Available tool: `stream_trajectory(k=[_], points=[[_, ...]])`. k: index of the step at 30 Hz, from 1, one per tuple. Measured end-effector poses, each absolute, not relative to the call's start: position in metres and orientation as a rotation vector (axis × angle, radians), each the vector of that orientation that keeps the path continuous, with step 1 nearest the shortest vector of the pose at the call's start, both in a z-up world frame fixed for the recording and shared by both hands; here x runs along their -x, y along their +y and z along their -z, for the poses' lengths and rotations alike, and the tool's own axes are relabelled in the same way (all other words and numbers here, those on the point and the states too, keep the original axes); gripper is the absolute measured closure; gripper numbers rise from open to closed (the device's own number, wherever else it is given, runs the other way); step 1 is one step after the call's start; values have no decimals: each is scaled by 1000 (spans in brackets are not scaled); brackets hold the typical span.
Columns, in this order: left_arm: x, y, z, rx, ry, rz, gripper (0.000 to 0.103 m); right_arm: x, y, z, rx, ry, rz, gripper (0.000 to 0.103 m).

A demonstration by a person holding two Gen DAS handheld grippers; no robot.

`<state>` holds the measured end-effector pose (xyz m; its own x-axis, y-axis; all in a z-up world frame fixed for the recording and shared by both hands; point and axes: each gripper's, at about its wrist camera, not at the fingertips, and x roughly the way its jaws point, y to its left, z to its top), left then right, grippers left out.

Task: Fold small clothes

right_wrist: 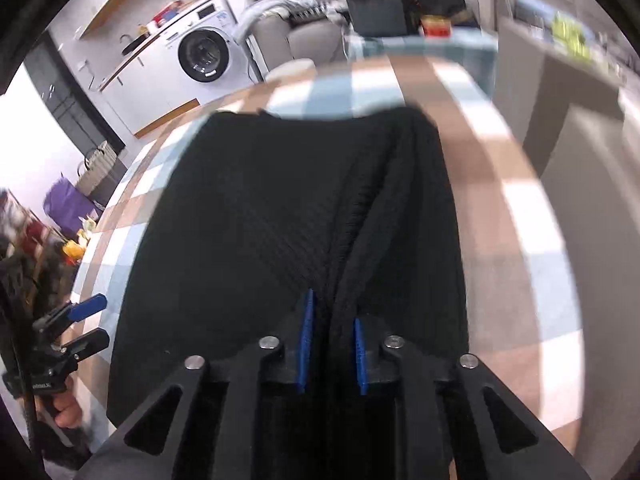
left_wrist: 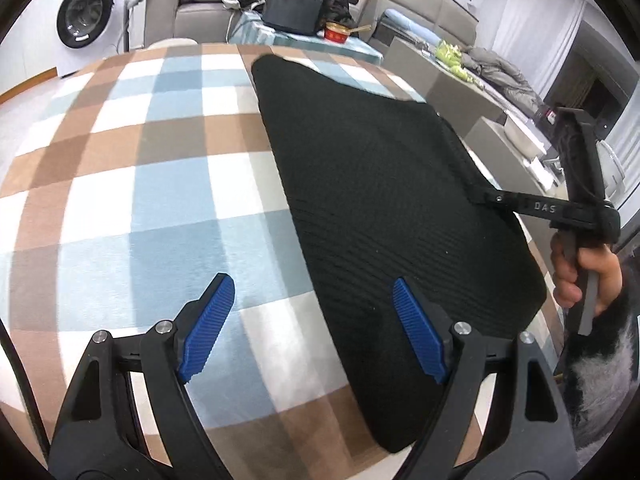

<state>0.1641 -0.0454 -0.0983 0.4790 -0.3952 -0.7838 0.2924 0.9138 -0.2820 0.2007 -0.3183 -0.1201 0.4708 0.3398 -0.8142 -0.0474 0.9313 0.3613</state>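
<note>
A black ribbed garment [left_wrist: 384, 200] lies flat on a checked blue, brown and white cloth [left_wrist: 152, 184]. My left gripper [left_wrist: 314, 320] hovers open over the garment's near left edge. One blue pad is above the cloth and the other above the fabric, with nothing between them. My right gripper [right_wrist: 334, 334] is shut on a raised fold of the black garment [right_wrist: 248, 220], which bunches into a ridge running away from the pads. In the left wrist view the right gripper [left_wrist: 478, 196] meets the garment's right edge. In the right wrist view the left gripper [right_wrist: 100, 320] stands open at the far left.
A washing machine [left_wrist: 84, 12] stands beyond the table's far left. A sofa with piled clothes, a black box [left_wrist: 294, 10] and a red tin [left_wrist: 336, 33] lie behind the table. Grey cabinets [left_wrist: 460, 92] run along the right. A hand [left_wrist: 576, 272] grips the right handle.
</note>
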Motion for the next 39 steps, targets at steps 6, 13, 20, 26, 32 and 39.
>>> stream_trajectory(k=[6, 13, 20, 26, 32, 39], points=[[-190, -63, 108, 161, 1002, 447, 23, -177, -339, 112, -333, 992, -189, 60], [-228, -76, 117, 210, 1010, 435, 77, -150, -357, 114, -393, 994, -175, 60], [-232, -53, 114, 291, 975, 383, 96, -139, -354, 115, -396, 1006, -182, 60], [-215, -11, 112, 292, 966, 286, 95, -139, -346, 112, -385, 1009, -221, 60], [-210, 6, 111, 328, 968, 239, 75, -139, -321, 112, -435, 1006, -404, 60], [-194, 13, 96, 327, 917, 261, 59, -151, -288, 126, -453, 1022, -513, 49]])
